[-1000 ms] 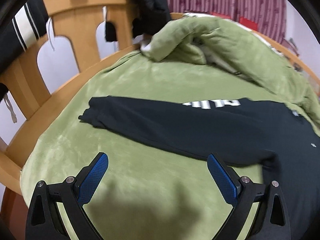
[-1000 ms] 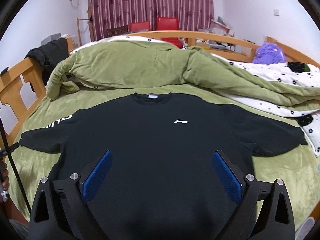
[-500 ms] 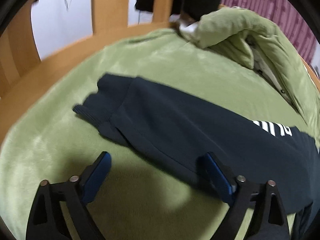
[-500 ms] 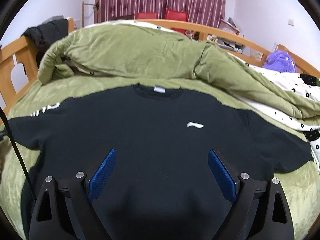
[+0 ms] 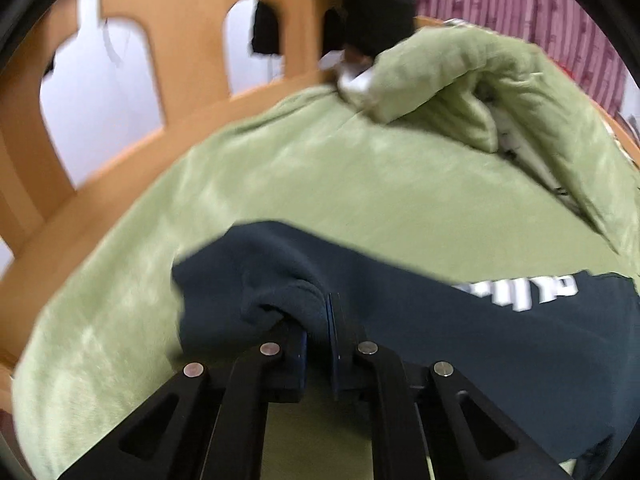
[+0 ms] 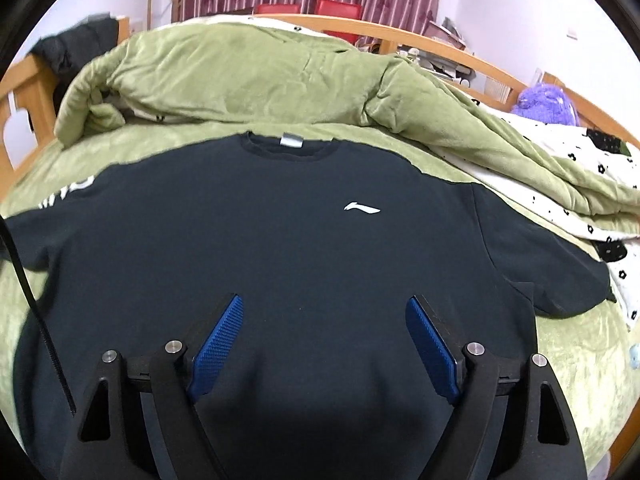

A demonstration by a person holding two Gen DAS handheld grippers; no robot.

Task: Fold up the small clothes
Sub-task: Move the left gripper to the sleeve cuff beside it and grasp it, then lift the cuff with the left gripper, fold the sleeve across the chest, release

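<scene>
A black long-sleeved sweatshirt (image 6: 280,248) lies face up and spread flat on the green bed cover, collar away from me, a white logo on the chest. My left gripper (image 5: 320,320) is shut on the cuff end of its left sleeve (image 5: 256,280), which bunches up around the fingers; white letters show further along that sleeve. My right gripper (image 6: 324,320) is open and empty above the lower middle of the sweatshirt's body. The right sleeve (image 6: 560,276) lies stretched out to the right.
A green quilt (image 6: 260,76) is heaped along the far side of the bed, with a white flowered sheet (image 6: 560,184) at the right. A wooden bed frame (image 5: 132,60) with dark clothes hung on it rises at the left. A purple soft toy (image 6: 544,100) sits far right.
My left gripper has moved onto the sleeve cuff and shut on it, bunching the cloth. My right gripper has stayed open and come a little closer over the sweatshirt's body.
</scene>
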